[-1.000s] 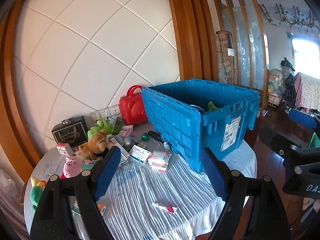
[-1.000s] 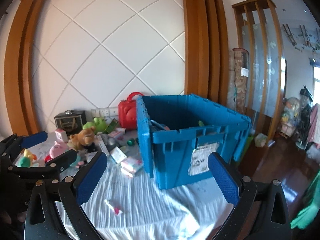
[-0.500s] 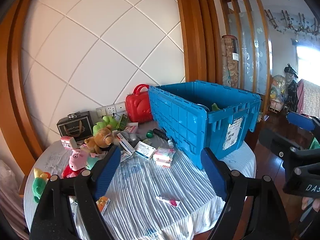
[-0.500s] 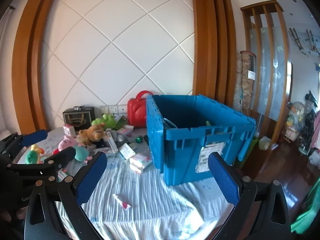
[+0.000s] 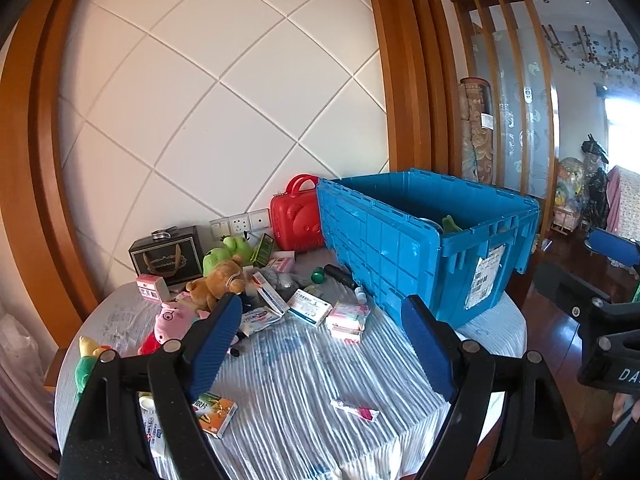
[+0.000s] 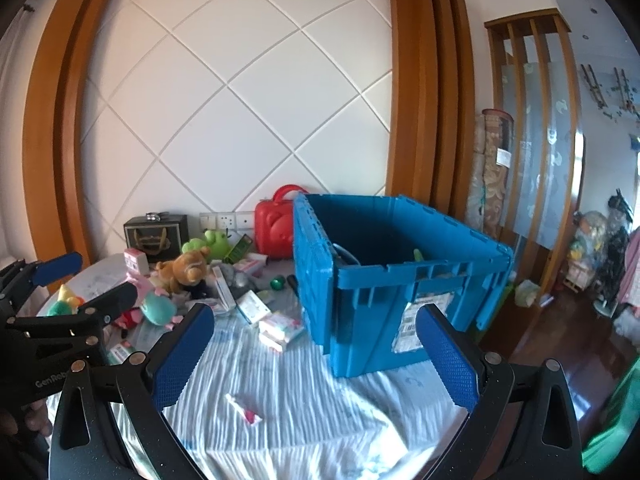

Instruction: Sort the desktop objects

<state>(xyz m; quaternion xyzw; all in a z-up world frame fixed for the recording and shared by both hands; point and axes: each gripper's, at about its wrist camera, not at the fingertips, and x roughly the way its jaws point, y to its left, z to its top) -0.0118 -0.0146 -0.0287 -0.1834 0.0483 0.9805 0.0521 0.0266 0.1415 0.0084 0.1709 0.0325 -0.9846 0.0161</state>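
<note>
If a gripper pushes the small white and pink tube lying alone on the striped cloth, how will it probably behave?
The tube looks thin and light, so it would probably slide or spin easily. Lying flat on the wrinkled tablecloth, it may catch on folds. Its round body might roll sideways.

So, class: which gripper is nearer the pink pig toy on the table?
Left. The left gripper hovers beside the pink pig toy; the right gripper hangs farther right, facing the blue crate.
</note>
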